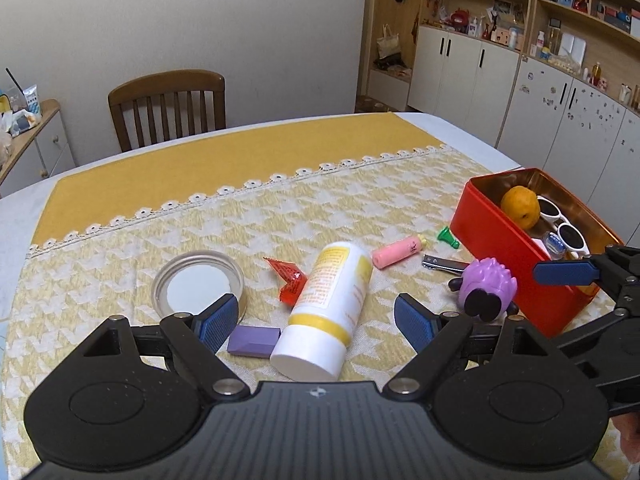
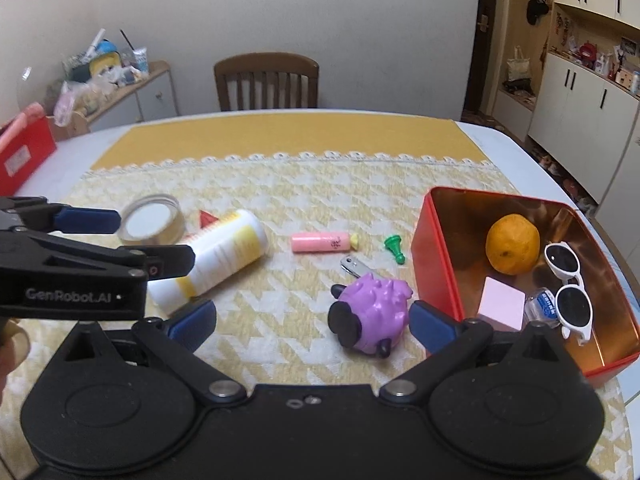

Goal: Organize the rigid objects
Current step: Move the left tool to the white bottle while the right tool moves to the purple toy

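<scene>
A: Entry. Red tin [image 2: 436, 256] sits at the right of the table, open. Inside it: an orange [image 2: 513, 249], white sunglasses [image 2: 568, 290], a pale pink block [image 2: 503, 307] and a small clear packet with blue print [image 2: 543, 305]. I judge those sorted.

B: And what is loose on the cloth?

A: Nearest the tin, a purple toy [image 2: 374, 309], on its side, just left of the tin's near corner. Behind it a metal clipper-like piece [image 2: 354, 266], partly hidden. Farther off, a green pawn [image 2: 394, 247] and a pink tube [image 2: 322, 242]. Toward the left, a white bottle with a yellow label [image 1: 328, 308] lying flat, a red wrapper [image 1: 289, 282] touching its far side, a purple block [image 1: 254, 341] beside its cap end, and a round metal lid [image 1: 198, 289] farthest left.

B: So eight pieces out, four in. Under halfway?

A: That is my estimate, assuming everything goes in the tin.

B: Grippers?

A: Left gripper [image 1: 316, 324] has its jaws spread wide, empty, with the bottle's cap end lying between them untouched. Right gripper [image 2: 312, 322] is likewise spread and empty, with the purple toy between its pads, not pressed.

B: Next picks, probably the bottle and the toy?

A: Likely, judging by aim alone.
</scene>
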A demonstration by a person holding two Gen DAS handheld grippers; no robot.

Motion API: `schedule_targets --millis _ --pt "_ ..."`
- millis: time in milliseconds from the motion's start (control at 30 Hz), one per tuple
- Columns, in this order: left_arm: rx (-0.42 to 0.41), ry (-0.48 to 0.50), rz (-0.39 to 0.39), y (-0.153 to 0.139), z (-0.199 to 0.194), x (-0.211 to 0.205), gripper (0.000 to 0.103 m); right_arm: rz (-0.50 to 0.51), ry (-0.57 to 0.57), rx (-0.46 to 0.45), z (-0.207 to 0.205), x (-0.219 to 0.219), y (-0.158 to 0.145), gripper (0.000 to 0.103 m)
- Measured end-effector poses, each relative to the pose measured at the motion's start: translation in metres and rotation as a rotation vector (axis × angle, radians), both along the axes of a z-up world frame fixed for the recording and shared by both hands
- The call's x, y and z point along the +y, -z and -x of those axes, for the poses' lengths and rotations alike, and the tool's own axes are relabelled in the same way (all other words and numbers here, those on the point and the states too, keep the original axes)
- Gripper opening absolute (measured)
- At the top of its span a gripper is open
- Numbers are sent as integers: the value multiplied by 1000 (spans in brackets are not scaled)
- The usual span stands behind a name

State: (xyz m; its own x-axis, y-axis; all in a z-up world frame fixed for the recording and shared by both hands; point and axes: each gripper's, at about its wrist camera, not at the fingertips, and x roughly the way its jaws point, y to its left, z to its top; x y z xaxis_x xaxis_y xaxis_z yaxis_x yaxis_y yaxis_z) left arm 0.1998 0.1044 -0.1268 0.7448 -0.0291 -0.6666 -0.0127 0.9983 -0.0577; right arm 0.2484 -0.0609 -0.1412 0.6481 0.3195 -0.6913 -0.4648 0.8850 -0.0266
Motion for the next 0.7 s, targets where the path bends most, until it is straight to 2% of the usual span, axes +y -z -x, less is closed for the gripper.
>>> schedule_targets --millis 367,567,633,700 --pt "67 4 22 23 -19 7 85 100 46 -20 -16 13 25 96" --pt "73 25 19 28 -24 4 85 140 53 -24 -23 15 34 92" --pt "68 38 17 28 -25 2 78 147 49 -25 -25 16 35 92" --pt "73 47 17 29 -27 0 77 152 48 -24 -27 18 35 90"
